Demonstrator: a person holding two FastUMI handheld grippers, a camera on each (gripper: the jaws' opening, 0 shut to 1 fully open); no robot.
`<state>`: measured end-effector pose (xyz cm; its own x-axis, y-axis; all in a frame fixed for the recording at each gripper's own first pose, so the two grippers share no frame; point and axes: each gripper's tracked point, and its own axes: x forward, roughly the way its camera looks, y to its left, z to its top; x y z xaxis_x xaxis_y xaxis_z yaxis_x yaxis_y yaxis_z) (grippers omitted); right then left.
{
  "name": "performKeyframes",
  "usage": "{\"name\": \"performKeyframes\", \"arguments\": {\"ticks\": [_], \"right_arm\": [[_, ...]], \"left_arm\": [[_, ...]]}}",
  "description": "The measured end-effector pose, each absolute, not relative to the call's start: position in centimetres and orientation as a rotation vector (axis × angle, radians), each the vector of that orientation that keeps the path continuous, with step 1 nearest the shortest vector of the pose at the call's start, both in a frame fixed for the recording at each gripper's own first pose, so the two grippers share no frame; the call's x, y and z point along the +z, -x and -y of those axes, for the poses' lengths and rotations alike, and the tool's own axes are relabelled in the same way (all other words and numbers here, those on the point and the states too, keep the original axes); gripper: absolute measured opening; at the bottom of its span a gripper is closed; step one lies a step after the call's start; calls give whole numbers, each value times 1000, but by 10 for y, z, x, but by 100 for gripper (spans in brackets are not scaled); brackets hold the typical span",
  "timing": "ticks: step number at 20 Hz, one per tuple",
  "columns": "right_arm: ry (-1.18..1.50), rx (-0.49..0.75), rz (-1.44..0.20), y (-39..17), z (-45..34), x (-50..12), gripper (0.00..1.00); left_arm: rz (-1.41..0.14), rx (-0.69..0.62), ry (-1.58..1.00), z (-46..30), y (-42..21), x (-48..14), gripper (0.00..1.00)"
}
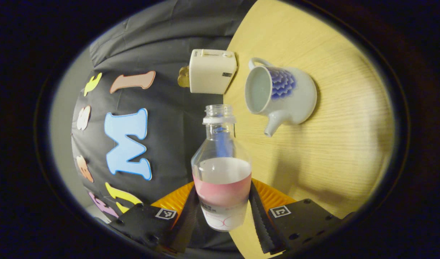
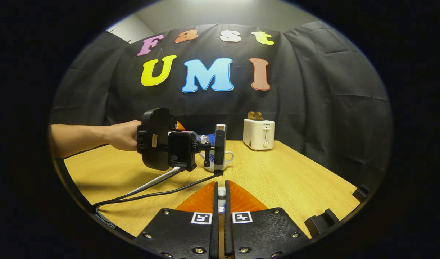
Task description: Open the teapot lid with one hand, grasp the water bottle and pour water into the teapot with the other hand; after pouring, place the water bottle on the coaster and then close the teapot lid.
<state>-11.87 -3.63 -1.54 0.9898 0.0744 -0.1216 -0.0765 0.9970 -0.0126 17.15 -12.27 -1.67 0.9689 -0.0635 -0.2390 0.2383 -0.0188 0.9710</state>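
Pale wooden table (image 2: 288,176) — teapot (image 2: 220,162) and white toaster (image 2: 258,134) stand on it.

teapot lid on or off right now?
Off. In the left gripper view the teapot shows an open mouth and bare inside, with the uncapped bottle tipped toward it.

In the right gripper view the teapot (image 2: 217,160) stands on the worktop (image 2: 295,180), with the toaster (image 2: 258,134) behind it and to its right, near the wall. The left gripper (image 2: 214,144), held by a hand (image 2: 123,135) reaching in from the left, hangs just before the teapot. In the left gripper view the water bottle (image 1: 221,169) sits between that gripper's fingers (image 1: 258,212), its mouth near the teapot's (image 1: 280,95) opening; the toaster (image 1: 212,71) lies beside the teapot.
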Motion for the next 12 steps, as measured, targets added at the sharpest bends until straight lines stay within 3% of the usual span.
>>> {"name": "performKeyframes", "arguments": {"ticks": [12], "right_arm": [[0, 63, -117, 118, 42, -17, 6]], "left_arm": [[-103, -239, -1802, 130, -175, -10, 86]]}}
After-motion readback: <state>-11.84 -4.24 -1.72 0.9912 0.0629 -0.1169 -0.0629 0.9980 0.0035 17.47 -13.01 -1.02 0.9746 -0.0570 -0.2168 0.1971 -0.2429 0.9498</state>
